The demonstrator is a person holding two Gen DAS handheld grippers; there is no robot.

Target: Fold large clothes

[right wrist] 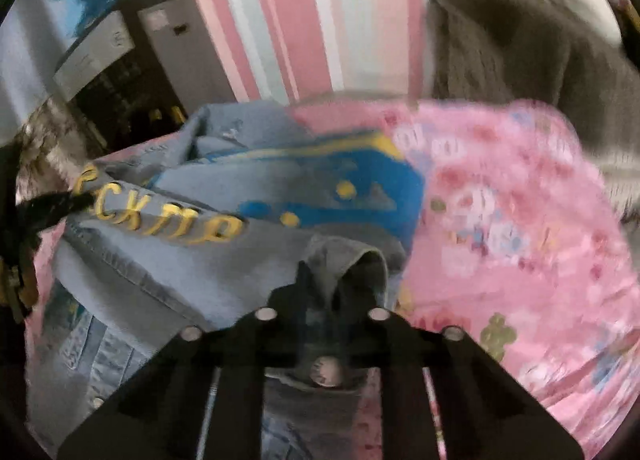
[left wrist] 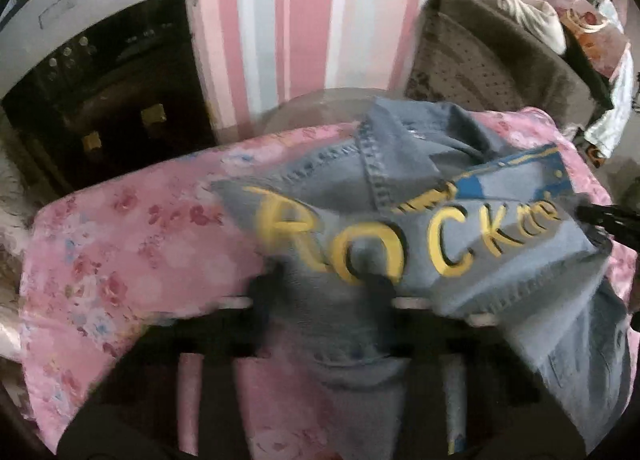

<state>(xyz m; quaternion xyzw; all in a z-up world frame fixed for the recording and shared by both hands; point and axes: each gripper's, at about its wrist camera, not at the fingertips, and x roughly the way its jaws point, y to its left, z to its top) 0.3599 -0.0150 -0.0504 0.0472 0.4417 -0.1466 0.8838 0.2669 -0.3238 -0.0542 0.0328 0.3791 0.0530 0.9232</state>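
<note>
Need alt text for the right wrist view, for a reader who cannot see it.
The right gripper pinches a fold of a blue denim jacket with yellow lettering, lying crumpled on a pink floral cloth. Behind it are a pink striped wall and a dark chair; the picture is motion-blurred.

The jacket (left wrist: 420, 228) lay on the sheet (left wrist: 120, 260), near its back edge. A chair (left wrist: 480, 52) stood behind.

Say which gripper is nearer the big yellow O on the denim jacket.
Left. The left gripper has denim jacket fabric between its fingers just below the yellow O; the right gripper pinches a fold beyond the lettering's far end.
</note>
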